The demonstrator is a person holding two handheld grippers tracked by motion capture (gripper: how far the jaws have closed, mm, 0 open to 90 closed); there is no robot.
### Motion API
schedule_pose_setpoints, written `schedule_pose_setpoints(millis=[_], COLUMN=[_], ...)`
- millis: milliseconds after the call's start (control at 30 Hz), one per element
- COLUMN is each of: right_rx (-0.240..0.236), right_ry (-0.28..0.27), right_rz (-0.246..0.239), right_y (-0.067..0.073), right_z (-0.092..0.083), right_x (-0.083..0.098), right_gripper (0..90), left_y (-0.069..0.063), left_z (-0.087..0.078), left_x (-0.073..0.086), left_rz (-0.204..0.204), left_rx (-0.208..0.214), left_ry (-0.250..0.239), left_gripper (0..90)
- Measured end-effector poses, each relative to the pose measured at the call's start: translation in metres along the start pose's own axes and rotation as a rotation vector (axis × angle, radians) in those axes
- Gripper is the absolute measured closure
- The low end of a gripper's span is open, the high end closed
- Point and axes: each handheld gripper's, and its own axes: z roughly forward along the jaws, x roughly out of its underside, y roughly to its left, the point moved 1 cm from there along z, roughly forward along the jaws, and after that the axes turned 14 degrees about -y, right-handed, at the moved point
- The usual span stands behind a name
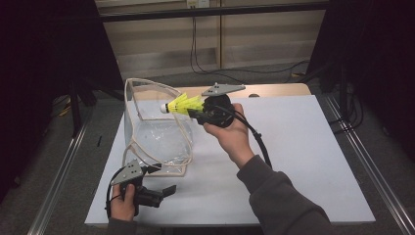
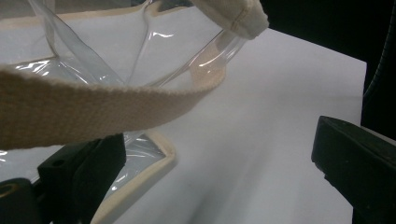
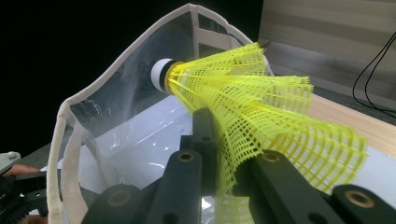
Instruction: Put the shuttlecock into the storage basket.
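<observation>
At the near left corner of the white board (image 1: 303, 161), the left gripper (image 1: 155, 195) is held low in a hand (image 1: 122, 205), just beside the bottom edge of the clear bag (image 1: 156, 134). Its jaws are seen standing wide apart in the left gripper view, with bare board between them and nothing pressed by either; the bag's cloth strap (image 2: 93, 109) is draped across in front of the left jaw, though whether the two touch cannot be told from that close, blurred picture. Farther right, the clear bag is stood upright on the board, its cream-trimmed mouth open toward the right. At that mouth, the yellow shuttlecock (image 1: 182, 104) is held level above the board, its white cork tip pointed left into the opening. Its mesh skirt is pinched between the closed jaws of the right gripper (image 1: 195, 111), as is shown plainly in the right gripper view (image 3: 224, 154). That gripper is carried by the right hand (image 1: 232, 134), raised over the middle of the board
</observation>
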Motion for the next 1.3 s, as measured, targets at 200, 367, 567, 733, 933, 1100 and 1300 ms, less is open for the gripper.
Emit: schedule_pose_setpoints(millis=[200,367,567,733,933,1100,1300], right_rx=[-0.001,-0.005,-0.008,-0.016,-0.018,-0.030,-0.033], right_ry=[0.007,0.012,0.023,0.033,0.039,0.050,0.060], right_rz=[-0.018,-0.031,-0.052,-0.058,-0.070,-0.083,-0.087], right_y=[0.006,0.013,0.020,0.025,0.030,0.035,0.039], right_z=[0.007,0.013,0.019,0.025,0.030,0.034,0.038], right_x=[0.000,0.000,0.000,0.002,0.003,0.004,0.005], right_gripper=[85.1,85.0,85.0,85.0,85.1,85.0,85.0], left_y=[0.000,0.000,0.000,-0.001,0.000,0.000,0.000], left_z=[0.000,0.000,0.000,0.000,0.000,0.000,0.000], left_x=[0.000,0.000,-0.001,0.000,-0.001,-0.001,-0.001], left_rz=[-0.003,-0.003,-0.003,-0.003,-0.003,0.003,-0.001], left_rx=[0.014,0.014,0.015,0.016,0.016,0.016,0.016], left_ry=[-0.002,-0.003,-0.004,-0.004,-0.005,-0.004,-0.004], left_gripper=[3.1,3.1,3.1,3.1,3.1,3.1,3.1])
